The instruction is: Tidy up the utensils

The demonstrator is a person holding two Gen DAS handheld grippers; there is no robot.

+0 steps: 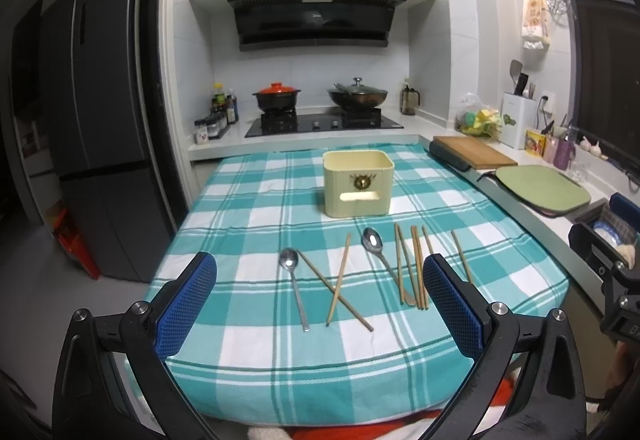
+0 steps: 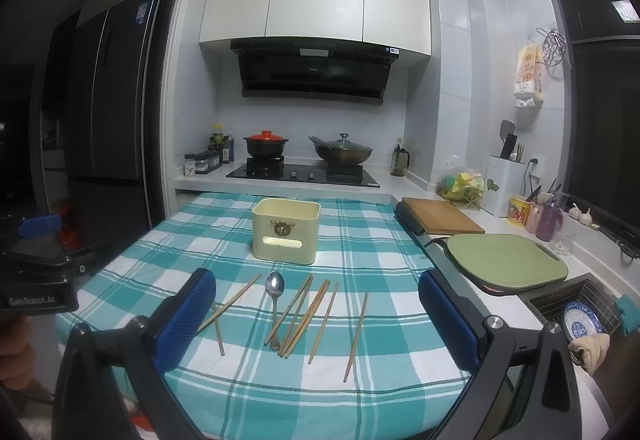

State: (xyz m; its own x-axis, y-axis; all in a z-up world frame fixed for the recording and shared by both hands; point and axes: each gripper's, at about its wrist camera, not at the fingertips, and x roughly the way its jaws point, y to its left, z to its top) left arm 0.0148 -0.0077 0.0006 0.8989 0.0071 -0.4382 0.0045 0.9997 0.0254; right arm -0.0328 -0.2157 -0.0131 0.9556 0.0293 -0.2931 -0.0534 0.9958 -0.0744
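- Left gripper [image 1: 320,296] hangs over the near edge of the table, blue fingers [image 1: 186,306] spread wide, nothing between them.
- Right gripper [image 2: 318,316] likewise: fingers well apart, empty, above the near edge.
- Checked teal tablecloth [image 1: 248,199] covers the table; its front hem drops away just below the grippers.
- Cream container [image 1: 357,183] stands upright, mid-table, toward the far side, open top; bare cloth all round it.
- Utensils lie in a loose row between the container and the near edge: left spoon [image 1: 295,286], two crossed chopsticks [image 1: 338,280], second spoon [image 1: 380,256] touching a chopstick bundle [image 1: 416,268], one lone chopstick [image 1: 462,258] farthest right.
- Right table edge abuts the counter, where a wooden cutting board [image 1: 474,151] and green board [image 1: 544,191] sit.
- Left table edge opens to floor and fridge [image 1: 104,111].
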